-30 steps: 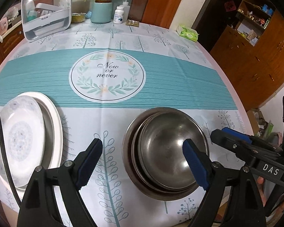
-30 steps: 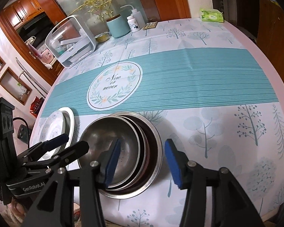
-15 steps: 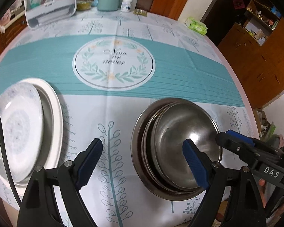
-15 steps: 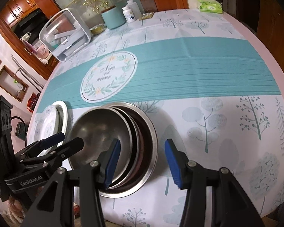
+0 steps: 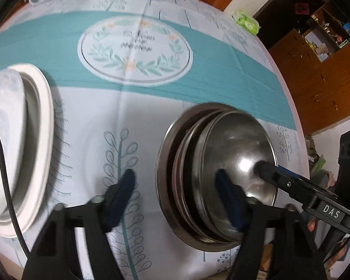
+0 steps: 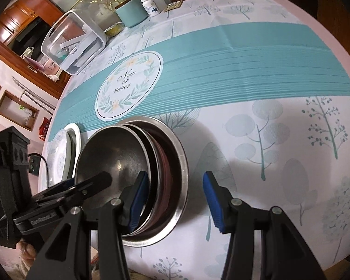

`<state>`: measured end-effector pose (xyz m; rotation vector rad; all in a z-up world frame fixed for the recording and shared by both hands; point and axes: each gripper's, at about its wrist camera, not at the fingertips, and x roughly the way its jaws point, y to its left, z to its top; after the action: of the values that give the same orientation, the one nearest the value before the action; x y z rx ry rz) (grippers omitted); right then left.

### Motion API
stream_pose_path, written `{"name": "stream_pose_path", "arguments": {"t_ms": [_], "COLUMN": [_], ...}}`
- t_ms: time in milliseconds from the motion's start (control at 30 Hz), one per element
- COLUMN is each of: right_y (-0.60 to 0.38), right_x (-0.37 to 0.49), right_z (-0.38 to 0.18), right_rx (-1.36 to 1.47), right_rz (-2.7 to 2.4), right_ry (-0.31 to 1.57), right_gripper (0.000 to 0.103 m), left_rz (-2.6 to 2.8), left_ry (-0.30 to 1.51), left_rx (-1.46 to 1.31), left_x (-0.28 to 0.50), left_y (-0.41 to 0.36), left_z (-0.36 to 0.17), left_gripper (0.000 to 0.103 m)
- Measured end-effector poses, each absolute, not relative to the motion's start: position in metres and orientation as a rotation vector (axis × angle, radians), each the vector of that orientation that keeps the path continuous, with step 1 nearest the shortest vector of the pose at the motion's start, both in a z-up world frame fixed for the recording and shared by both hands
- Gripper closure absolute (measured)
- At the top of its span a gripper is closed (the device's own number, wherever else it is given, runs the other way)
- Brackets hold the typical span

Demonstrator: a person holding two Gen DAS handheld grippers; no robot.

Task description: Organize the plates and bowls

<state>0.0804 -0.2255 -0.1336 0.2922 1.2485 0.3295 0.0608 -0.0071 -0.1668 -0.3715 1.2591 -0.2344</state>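
At the worktop's (image 5: 151,107) left edge sits a stack of white plates (image 5: 16,140). The left gripper (image 5: 175,193) hangs wide open, one finger over the cloth, the other inside the nested steel bowls (image 5: 221,170) at centre. The right gripper (image 6: 175,200), also open, straddles the bowls' right rim.

The left wrist view is motion-blurred: the lettering inside the round wreath emblem (image 5: 135,50) on the counter's cloth ahead of the jaws cannot be read. Left of the jaws, the stacked white ceramic plates (image 5: 16,144) are cut off by the frame edge. Inside the nested stainless steel bowls (image 6: 137,177), the lower ones show only rims.
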Motion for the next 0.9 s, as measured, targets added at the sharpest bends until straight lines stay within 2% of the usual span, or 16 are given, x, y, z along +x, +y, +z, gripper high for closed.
{"name": "stream_pose_path", "arguments": {"t_ms": [33, 67, 167, 233, 567, 900], "right_y": [-0.225, -0.225, -0.225, -0.223, -0.21, -0.146], "right_x": [0.081, 0.081, 0.081, 0.081, 0.078, 0.085], "right_z": [-0.136, -0.138, -0.142, -0.142, -0.126, -0.069], "right_rx": [0.303, 0.313, 0.345, 0.365, 0.322, 0.219], "right_rz": [0.336, 0.34, 0.355, 0.379, 0.37, 0.494], "right_ry": [1.261, 1.268, 1.289, 1.297, 1.31, 1.219], "right_gripper": [0.054, 0.054, 0.055, 0.065, 0.066, 0.066], "left_rz": [-0.241, -0.25, -0.285, -0.278, -0.259, -0.173], "left_ry": [1.273, 1.285, 1.29, 1.287, 1.274, 1.106], "left_rx": [-0.38, -0.394, -0.436, -0.42, -0.428, -0.439], "left_x": [0.061, 0.061, 0.061, 0.06, 0.055, 0.039], "left_y": [-0.007, -0.007, -0.009, -0.011, -0.004, 0.056], "left_z": [-0.17, -0.172, -0.175, -0.173, -0.159, -0.095], "left_gripper": [0.053, 0.054, 0.067, 0.066, 0.067, 0.066]}}
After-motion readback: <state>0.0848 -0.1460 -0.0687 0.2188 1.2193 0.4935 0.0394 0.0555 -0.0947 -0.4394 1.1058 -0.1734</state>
